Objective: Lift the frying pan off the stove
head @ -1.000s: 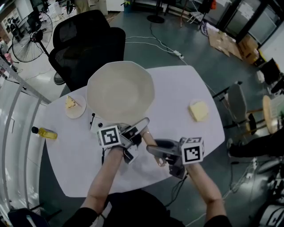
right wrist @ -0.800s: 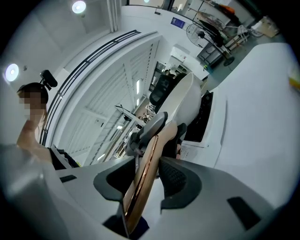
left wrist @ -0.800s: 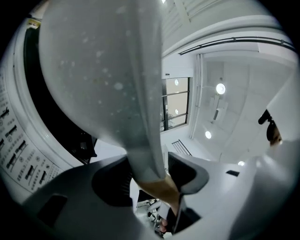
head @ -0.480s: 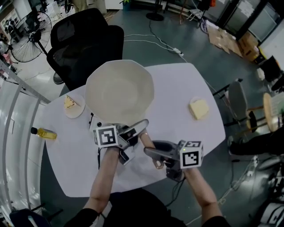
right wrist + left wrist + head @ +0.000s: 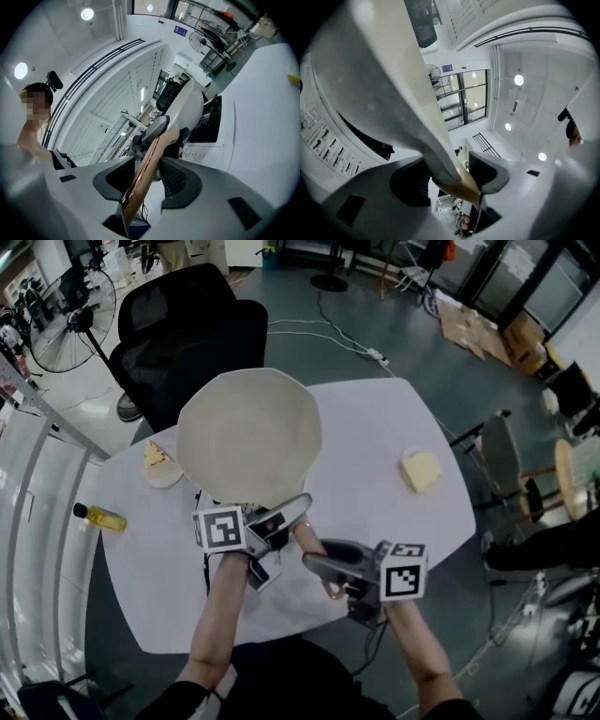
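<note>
Head view shows the frying pan point(image 5: 248, 437) above the table point(image 5: 375, 456), its handle point(image 5: 307, 538) pointing back toward the person, clamped by the left gripper point(image 5: 286, 526) and right gripper point(image 5: 328, 568), with the stove point(image 5: 201, 151) mostly hidden beneath.

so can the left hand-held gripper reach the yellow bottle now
Probably not: the left hand-held gripper is shut on the frying pan's handle, though nothing stands between it and the yellow bottle.

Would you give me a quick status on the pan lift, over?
Left hand-held gripper and right hand-held gripper both clamped on the handle of the frying pan. Pan looks raised off the stove. Nothing seen in the way.
</note>
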`<action>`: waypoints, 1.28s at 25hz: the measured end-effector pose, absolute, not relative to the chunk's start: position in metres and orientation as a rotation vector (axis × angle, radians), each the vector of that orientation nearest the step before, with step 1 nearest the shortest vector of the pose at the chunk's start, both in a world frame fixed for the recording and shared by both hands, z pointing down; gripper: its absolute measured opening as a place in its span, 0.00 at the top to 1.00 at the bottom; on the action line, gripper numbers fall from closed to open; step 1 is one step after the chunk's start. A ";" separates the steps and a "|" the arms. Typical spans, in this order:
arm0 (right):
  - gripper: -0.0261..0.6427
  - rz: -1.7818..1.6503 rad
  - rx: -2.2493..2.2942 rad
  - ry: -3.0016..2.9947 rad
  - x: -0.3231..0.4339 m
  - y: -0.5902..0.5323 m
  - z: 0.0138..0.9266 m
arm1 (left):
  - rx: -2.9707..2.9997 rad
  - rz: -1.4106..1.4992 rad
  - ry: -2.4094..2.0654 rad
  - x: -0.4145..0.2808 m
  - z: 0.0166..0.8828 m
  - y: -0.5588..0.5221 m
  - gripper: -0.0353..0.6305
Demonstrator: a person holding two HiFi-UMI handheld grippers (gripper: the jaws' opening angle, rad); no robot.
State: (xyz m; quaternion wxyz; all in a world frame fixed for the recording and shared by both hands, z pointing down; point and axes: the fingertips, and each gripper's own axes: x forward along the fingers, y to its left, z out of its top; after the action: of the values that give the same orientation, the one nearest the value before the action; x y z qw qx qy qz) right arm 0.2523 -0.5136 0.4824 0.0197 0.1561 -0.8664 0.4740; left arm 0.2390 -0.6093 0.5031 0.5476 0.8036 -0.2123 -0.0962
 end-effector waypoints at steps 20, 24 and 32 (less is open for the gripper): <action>0.71 1.447 0.504 -2.738 0.216 -0.415 0.465 | 1.943 -0.166 -0.490 0.207 0.484 -0.512 0.59; 0.71 1.438 0.503 -2.727 0.206 -0.397 0.469 | 1.946 -0.261 -0.394 0.206 0.474 -0.493 0.59; 0.70 1.425 0.424 -2.738 0.171 -0.359 0.473 | 1.932 -0.190 -0.511 0.162 0.491 -0.456 0.59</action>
State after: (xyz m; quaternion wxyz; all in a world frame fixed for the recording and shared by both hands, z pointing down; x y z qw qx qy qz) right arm 0.1711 -0.3591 0.4725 0.0129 0.1360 -0.8788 0.4572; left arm 0.1622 -0.4557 0.4915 0.5372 0.8117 -0.2147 -0.0797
